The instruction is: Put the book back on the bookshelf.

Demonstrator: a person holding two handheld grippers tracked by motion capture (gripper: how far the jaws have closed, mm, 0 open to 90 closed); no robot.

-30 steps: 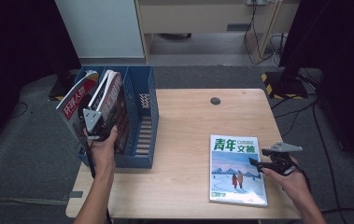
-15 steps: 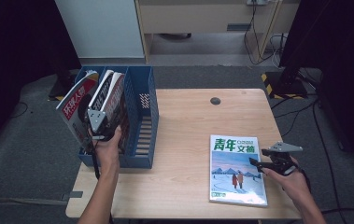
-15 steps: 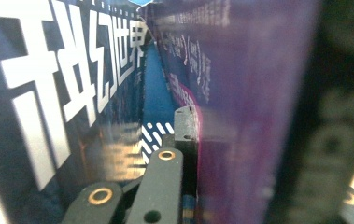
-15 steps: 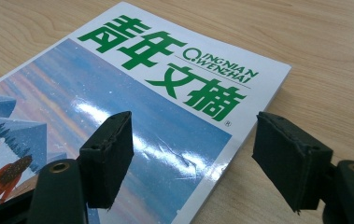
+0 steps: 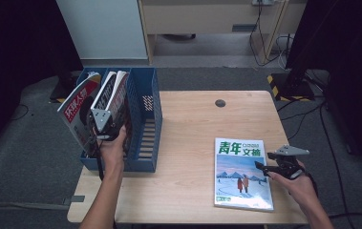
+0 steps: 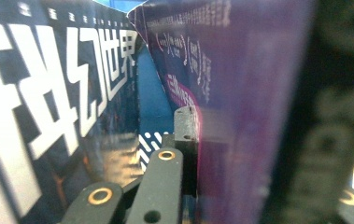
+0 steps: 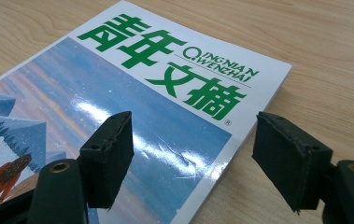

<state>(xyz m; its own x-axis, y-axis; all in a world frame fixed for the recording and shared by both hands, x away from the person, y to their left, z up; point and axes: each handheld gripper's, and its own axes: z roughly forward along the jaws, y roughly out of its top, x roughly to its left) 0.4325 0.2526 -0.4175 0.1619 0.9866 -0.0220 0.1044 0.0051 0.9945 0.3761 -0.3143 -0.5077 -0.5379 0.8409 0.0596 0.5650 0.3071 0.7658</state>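
Purple magazine (image 6: 240, 93) seemingly in left gripper (image 6: 184, 140)

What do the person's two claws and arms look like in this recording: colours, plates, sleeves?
Both forearms are bare, no sleeves showing. The left claw and the right claw each have a black body topped by a grey three-cornered plate. The fingers are black, blocky pads on arms with brass-ringed holes.

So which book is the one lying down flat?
Look at the wooden table, near its front right corner. The magazine lies flat there beside the right gripper; it alone has green title characters and a snowy picture.
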